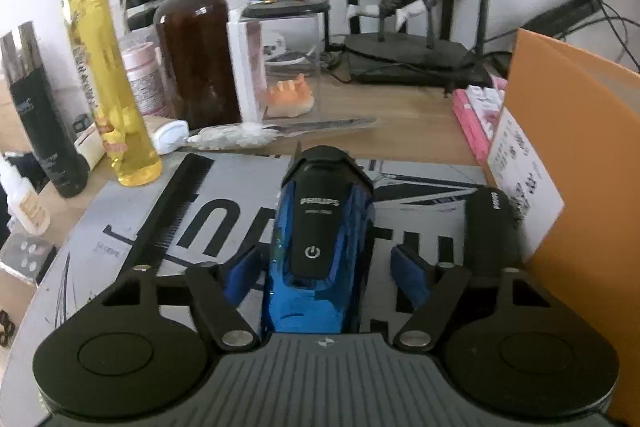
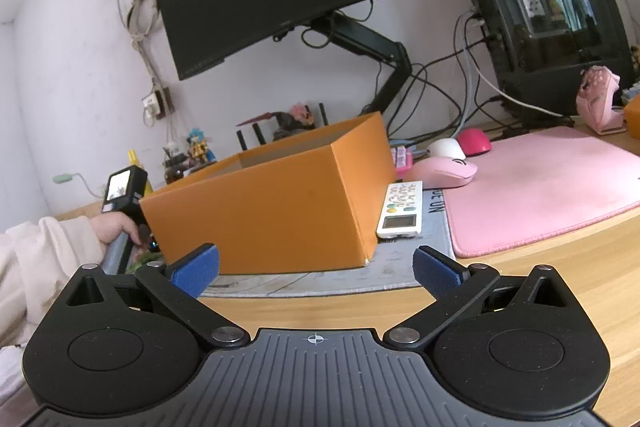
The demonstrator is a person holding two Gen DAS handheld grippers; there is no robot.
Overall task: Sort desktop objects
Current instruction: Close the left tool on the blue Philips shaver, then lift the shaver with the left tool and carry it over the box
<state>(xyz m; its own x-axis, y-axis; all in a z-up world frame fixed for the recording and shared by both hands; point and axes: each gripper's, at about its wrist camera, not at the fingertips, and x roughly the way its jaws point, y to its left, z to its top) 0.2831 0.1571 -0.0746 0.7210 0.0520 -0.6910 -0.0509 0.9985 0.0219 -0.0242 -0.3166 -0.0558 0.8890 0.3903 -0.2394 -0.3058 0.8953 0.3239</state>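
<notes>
Philips shaver [image 1: 320, 247] is lying on the desk mat [image 1: 120, 227], straddled by the wide-open, empty left gripper [image 1: 326, 277]; its glossy shell risks slipping when the pads are closing.

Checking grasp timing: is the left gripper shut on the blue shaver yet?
Not yet: the left gripper is open, its blue pads standing apart on either side of the shaver.
</notes>
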